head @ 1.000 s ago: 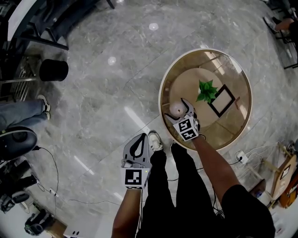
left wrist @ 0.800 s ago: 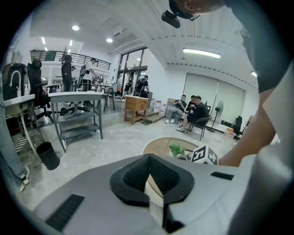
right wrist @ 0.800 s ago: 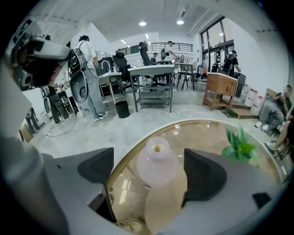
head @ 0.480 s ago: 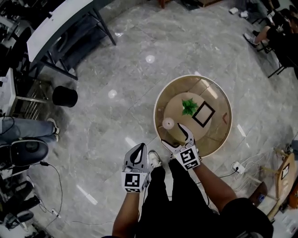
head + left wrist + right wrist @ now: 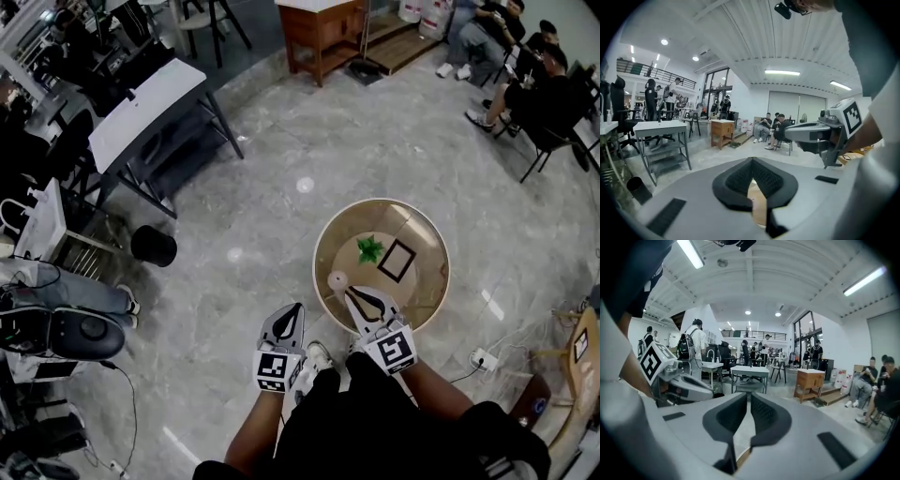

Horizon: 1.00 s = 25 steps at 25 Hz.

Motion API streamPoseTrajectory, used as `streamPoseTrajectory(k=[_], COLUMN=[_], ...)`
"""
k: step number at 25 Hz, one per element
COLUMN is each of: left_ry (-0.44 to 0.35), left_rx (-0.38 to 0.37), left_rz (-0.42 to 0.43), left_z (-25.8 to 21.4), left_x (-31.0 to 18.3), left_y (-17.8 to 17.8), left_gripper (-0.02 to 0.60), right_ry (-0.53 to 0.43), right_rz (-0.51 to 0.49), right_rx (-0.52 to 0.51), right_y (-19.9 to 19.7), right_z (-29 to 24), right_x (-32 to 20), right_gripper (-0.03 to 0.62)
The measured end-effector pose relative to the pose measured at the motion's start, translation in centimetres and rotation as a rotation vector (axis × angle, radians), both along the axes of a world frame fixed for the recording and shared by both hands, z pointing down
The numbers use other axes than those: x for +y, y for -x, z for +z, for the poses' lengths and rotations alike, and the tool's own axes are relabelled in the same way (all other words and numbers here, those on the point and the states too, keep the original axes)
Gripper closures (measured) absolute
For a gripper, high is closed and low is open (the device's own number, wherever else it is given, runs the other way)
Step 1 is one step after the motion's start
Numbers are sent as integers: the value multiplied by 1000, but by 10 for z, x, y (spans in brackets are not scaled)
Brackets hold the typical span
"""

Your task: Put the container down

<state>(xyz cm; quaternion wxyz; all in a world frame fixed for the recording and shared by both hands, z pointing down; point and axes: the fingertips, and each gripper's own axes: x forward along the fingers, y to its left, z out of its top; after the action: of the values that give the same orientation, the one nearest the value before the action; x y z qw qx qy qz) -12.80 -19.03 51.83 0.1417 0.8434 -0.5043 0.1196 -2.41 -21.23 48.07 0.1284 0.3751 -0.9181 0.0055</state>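
While the white container [image 5: 337, 279] stands on the round table [image 5: 380, 201], the right gripper [image 5: 350, 293] is held clear of it, its empty jaws just closing, nearly together; the left gripper [image 5: 297, 307] is closed, empty, above the floor.

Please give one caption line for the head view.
White container stands on round table; right gripper, jaws just closed, empty, beside left gripper.

Green plant [image 5: 369, 248] just beside black frame [image 5: 397, 260]
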Motion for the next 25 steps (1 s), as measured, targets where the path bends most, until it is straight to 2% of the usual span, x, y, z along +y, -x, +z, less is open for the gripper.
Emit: streamPoseTrajectory(k=[2,7,14,20,25], left_ry=[-2,-22,-75,-117,-163], left_rx=[13,35,7,2,12], left_rz=[-6,-11,8,-17,-27], left_z=[-8,-27,-60,-74,-89], left_x=[5,15,10,9,-5], left_y=[2,4,15,24,31], left_gripper=[586,586,586,586,586], right_ry=[-34,-96,-140,-204,-222], right_rz=[8,4,0,-5,-4], right_rx=[-6,-8,-28,-35,-48], right_y=[0,6,20,28,35], right_z=[-20,-46,-78,-102,-109], right_x=[6,19,17,14,8], right_gripper=[594,595,595,595,595])
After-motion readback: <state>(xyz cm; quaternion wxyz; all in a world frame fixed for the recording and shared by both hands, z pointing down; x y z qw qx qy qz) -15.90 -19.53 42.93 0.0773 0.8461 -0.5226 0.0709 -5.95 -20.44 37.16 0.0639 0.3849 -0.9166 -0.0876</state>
